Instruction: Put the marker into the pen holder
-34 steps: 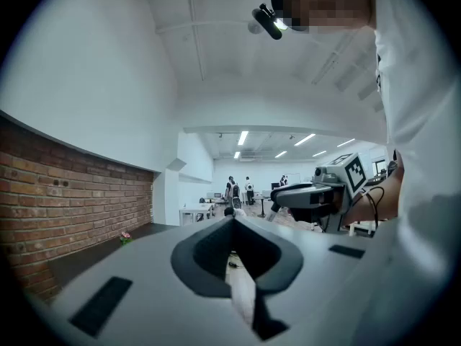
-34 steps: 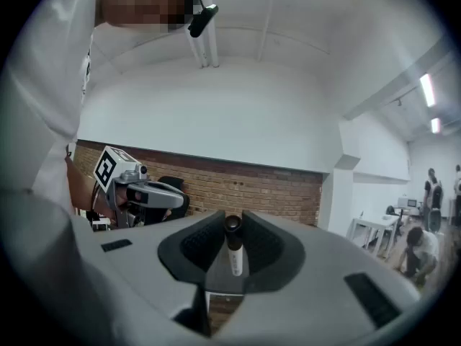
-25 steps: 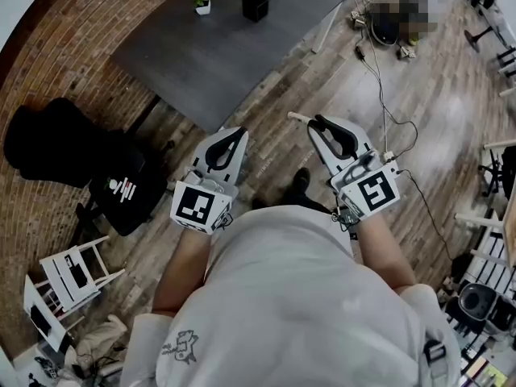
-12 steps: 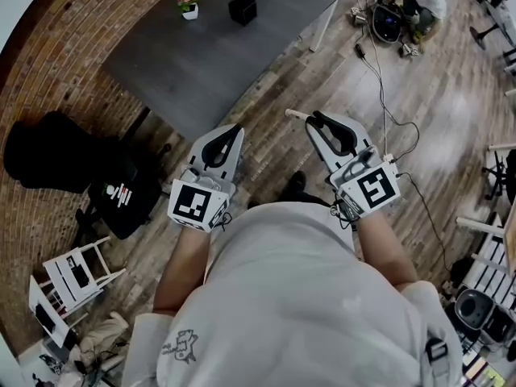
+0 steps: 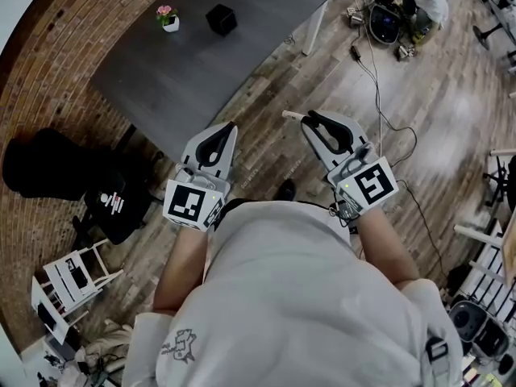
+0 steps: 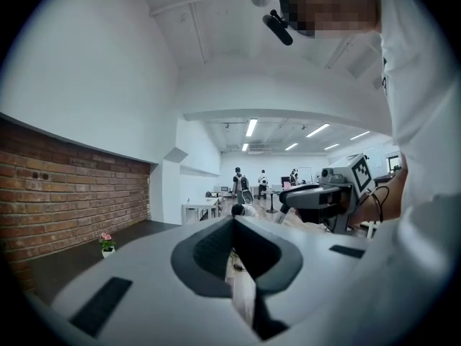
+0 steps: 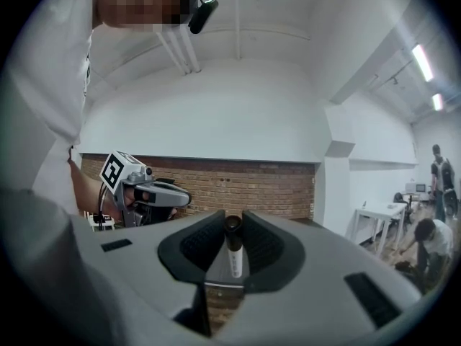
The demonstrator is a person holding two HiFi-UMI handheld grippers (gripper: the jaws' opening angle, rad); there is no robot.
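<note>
The biggest thing here is the dark grey table [image 5: 201,71], up at the top of the head view and well apart from both grippers. The person stands on wood floor with nothing within reach, so my guess is this is the carry part and the drop-in hasn't started.

The right gripper [image 7: 232,229] has its jaws closed partway onto the marker [image 7: 233,254]. The pads pinch the white barrel from both sides, and the dark end pokes up past the tips. In the head view the marker sticks out sideways from the jaw tips. Gripping it around the middle makes sense to me, since that leaves a free end to lower into an opening.

The left gripper [image 6: 232,225] has its jaws pressed together at the tips with nothing between them, just floor showing through the slit behind. It's held out level beside the right one and looks like it's only along for the ride.

For containers, the pen holder [image 5: 221,18] is the black cube near the table's far end. From this distance I can't tell what, if anything, is inside it. Just beside it is a small white flower pot [image 5: 167,21] with pink blooms.
</note>
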